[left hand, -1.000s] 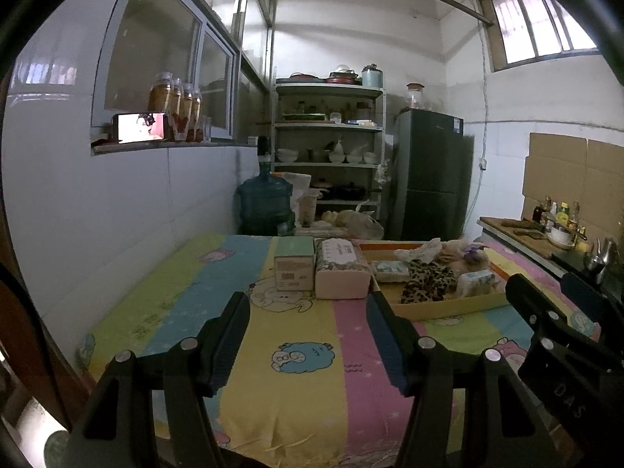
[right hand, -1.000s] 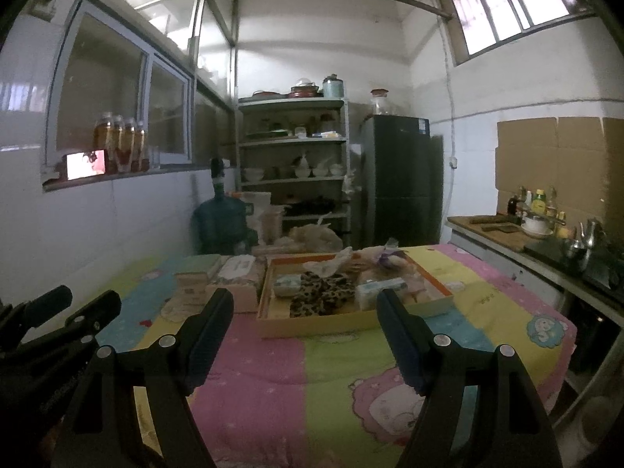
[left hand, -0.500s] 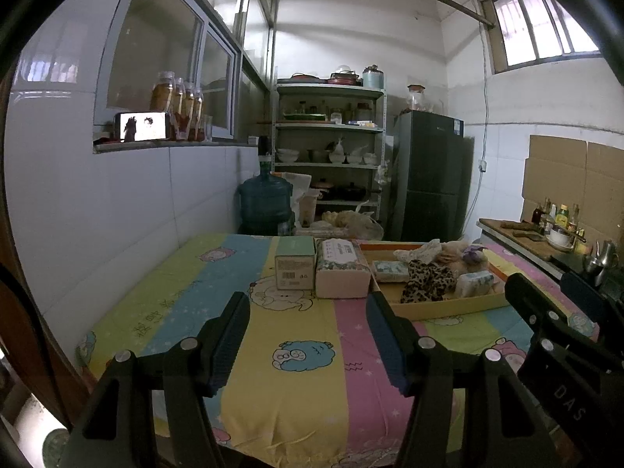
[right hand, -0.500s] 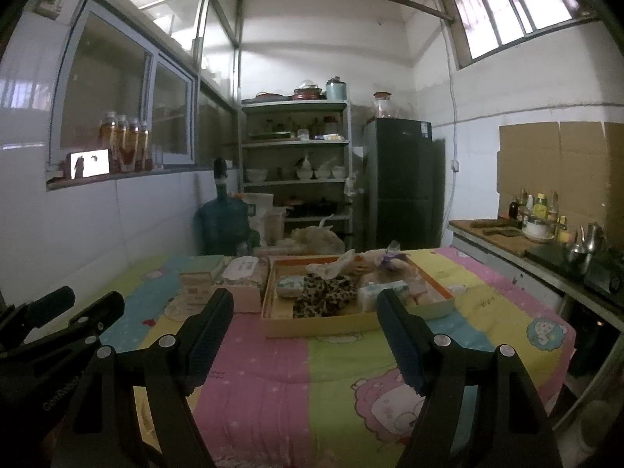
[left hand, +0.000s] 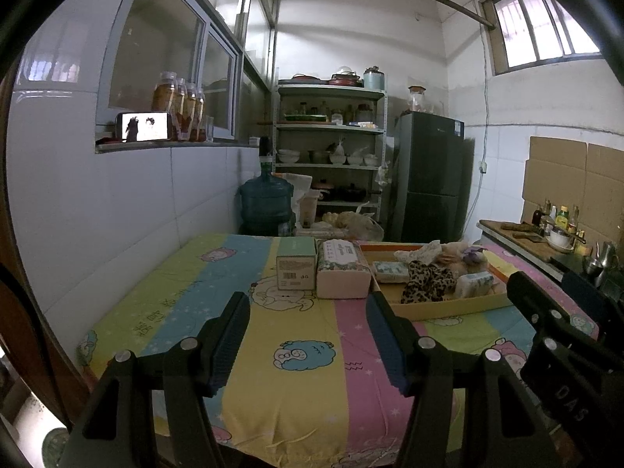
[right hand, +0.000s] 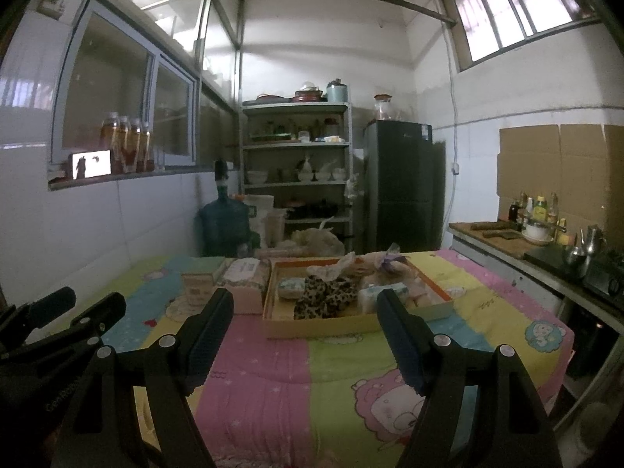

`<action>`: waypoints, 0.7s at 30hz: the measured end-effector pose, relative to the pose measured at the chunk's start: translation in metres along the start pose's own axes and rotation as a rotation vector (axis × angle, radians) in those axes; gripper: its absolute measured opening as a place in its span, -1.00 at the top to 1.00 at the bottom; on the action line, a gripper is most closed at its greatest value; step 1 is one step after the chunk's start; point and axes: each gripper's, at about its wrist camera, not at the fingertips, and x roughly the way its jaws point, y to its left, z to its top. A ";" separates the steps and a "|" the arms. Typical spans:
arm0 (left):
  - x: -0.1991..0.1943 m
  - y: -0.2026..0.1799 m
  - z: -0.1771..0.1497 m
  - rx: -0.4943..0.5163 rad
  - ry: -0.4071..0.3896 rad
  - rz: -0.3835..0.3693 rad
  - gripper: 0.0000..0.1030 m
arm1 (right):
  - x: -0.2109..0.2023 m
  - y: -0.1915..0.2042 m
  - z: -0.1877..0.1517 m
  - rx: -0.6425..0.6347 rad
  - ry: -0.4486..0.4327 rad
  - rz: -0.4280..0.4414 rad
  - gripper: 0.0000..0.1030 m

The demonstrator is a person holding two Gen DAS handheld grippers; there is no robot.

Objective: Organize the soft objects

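A shallow cardboard tray [left hand: 448, 307] [right hand: 312, 327] rests on the striped cartoon quilt [left hand: 296, 335] at the far middle of the table. In it lie a leopard-print cloth [left hand: 427, 280] [right hand: 327, 296], small tissue packs [left hand: 474, 282] [right hand: 376, 296], a pale lacy cloth [right hand: 331, 269] and a plush toy [right hand: 384, 263]. Left of the tray stand a green box [left hand: 296, 267] and a pink tissue pack [left hand: 341, 273]. My left gripper [left hand: 308, 306] is open and empty over the near quilt. My right gripper [right hand: 304, 302] is open and empty, short of the tray.
A white tiled wall runs along the left with jars [left hand: 179, 107] and a phone [left hand: 143, 126] on its ledge. Behind the table stand a water jug [left hand: 267, 204], shelves [left hand: 329, 156] and a dark fridge [left hand: 429, 175]. A counter with bottles [right hand: 534, 230] lies right.
Both grippers are where they were. Only the picture on the phone screen on the ledge has changed.
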 end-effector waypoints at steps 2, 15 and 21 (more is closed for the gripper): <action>0.000 0.000 0.000 0.000 -0.001 0.001 -0.20 | 0.000 0.000 0.000 -0.001 -0.001 -0.001 -0.50; -0.003 0.000 -0.001 -0.002 -0.003 0.002 -0.20 | -0.001 0.001 0.000 -0.002 -0.001 0.000 -0.50; -0.003 0.000 -0.001 -0.003 -0.002 0.003 -0.20 | -0.001 0.001 0.000 -0.003 -0.001 -0.002 -0.50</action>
